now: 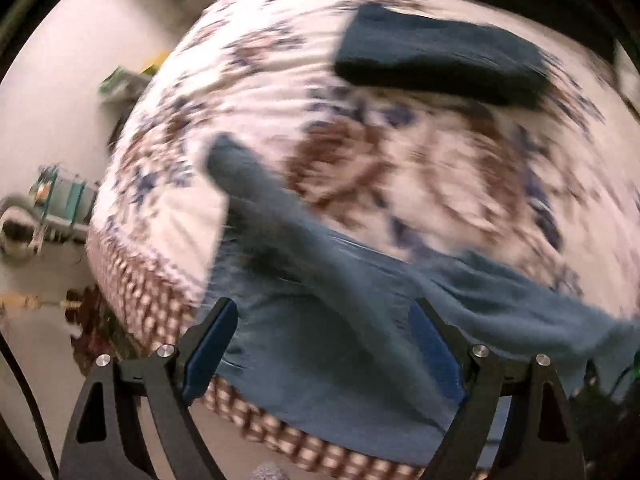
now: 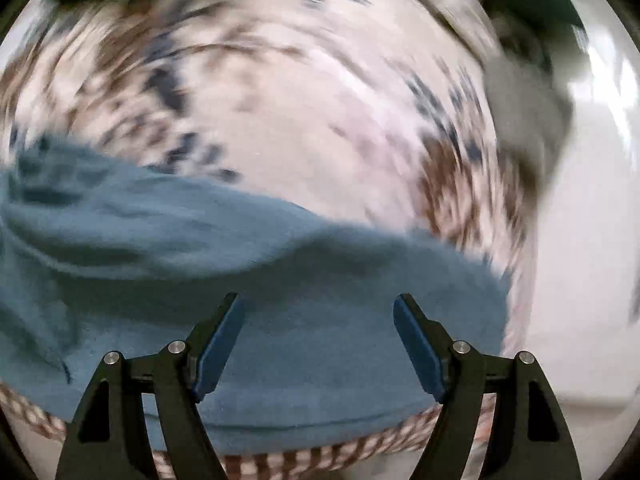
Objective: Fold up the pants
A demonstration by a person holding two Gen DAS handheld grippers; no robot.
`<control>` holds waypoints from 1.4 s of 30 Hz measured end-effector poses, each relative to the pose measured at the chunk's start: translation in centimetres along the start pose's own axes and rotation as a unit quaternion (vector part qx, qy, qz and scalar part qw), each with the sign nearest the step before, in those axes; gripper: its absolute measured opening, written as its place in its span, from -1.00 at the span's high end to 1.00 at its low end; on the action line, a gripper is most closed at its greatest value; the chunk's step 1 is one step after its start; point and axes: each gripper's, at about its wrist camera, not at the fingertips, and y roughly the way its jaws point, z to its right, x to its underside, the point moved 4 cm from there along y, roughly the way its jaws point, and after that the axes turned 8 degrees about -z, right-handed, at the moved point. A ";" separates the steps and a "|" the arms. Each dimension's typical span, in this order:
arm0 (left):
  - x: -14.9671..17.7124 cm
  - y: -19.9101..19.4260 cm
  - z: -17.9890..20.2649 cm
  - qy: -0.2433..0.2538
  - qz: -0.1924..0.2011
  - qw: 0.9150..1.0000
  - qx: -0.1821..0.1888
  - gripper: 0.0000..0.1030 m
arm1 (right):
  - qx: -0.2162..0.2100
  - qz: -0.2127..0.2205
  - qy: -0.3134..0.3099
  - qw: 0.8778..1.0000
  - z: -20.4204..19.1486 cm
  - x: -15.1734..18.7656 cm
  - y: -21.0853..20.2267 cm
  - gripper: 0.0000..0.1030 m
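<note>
Blue fleece pants (image 2: 248, 272) seen spread, rumpled, at near edge of floral-patterned bed cover (image 1: 280, 92); no finished fold discernible. Left gripper (image 1: 324, 344) and right gripper (image 2: 318, 340) both released, nothing grasped. Folding judged largely outstanding.

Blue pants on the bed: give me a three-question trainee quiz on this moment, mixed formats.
1. True or false: the left gripper clamps the blue pants.
2. The dark folded garment lies: A) on the floor B) on the patterned bedspread C) between the fingers.
3. Fill in: the right gripper stands ___ above the pants.

Key: 1 false; 2 B; 3 open.
</note>
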 end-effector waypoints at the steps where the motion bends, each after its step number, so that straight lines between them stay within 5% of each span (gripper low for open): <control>1: -0.5 0.3 -1.0 -0.009 -0.004 1.000 -0.002 -0.69 | 0.015 0.010 -0.018 1.000 -1.4 -0.6 -0.7 -0.54; 5: -1.9 2.8 -4.2 -0.048 -0.038 0.998 0.021 -0.69 | 0.026 0.015 -0.052 0.998 -4.9 -2.0 -1.8 -0.54; 8: -2.7 4.3 -4.5 -0.072 -0.062 0.990 0.103 -0.69 | 0.023 0.009 -0.049 0.998 -5.7 -2.4 -1.2 -0.54; 14: -4.4 6.0 -3.5 -0.099 -0.097 0.971 0.194 -0.69 | 0.021 -0.008 -0.042 0.999 -6.0 -2.7 -0.3 -0.54; 18: -4.2 5.8 -3.6 -0.103 -0.087 0.972 0.191 -0.69 | 0.024 -0.012 -0.044 0.999 -6.2 -2.3 -0.3 -0.54; 21: -4.1 6.4 -3.8 -0.134 -0.107 0.956 0.239 -0.69 | 0.023 -0.018 -0.047 0.999 -6.7 -2.0 -0.2 -0.54; 24: -4.5 6.5 -3.5 -0.134 -0.097 0.961 0.222 -0.69 | 0.022 -0.017 -0.045 0.999 -6.9 -1.8 -0.3 -0.54; 28: -4.8 6.4 -2.7 -0.153 -0.110 0.948 0.255 -0.69 | 0.022 -0.017 -0.044 0.999 -7.4 -1.8 -0.1 -0.54; 33: -5.5 7.2 -1.7 -0.135 -0.105 0.968 0.184 -0.67 | 0.025 -0.020 -0.044 0.999 -7.8 -1.8 0.1 -0.54; 34: -5.6 7.7 -1.6 -0.130 -0.107 0.970 0.177 -0.59 | 0.023 -0.020 -0.042 0.999 -7.8 -1.9 0.0 -0.54; 36: -5.7 8.4 -2.1 -0.127 -0.097 0.967 0.201 0.37 | 0.021 -0.019 -0.041 0.999 -7.8 -1.8 -0.1 -0.54; 38: -5.4 7.9 -3.0 -0.111 -0.073 0.965 0.225 0.70 | 0.017 -0.014 -0.038 0.999 -7.6 -1.8 -0.6 -0.54; 42: -1.7 6.2 -8.2 -0.127 -0.028 0.965 0.229 0.72 | -0.009 -0.004 -0.023 1.000 -7.2 -1.6 -2.1 -0.54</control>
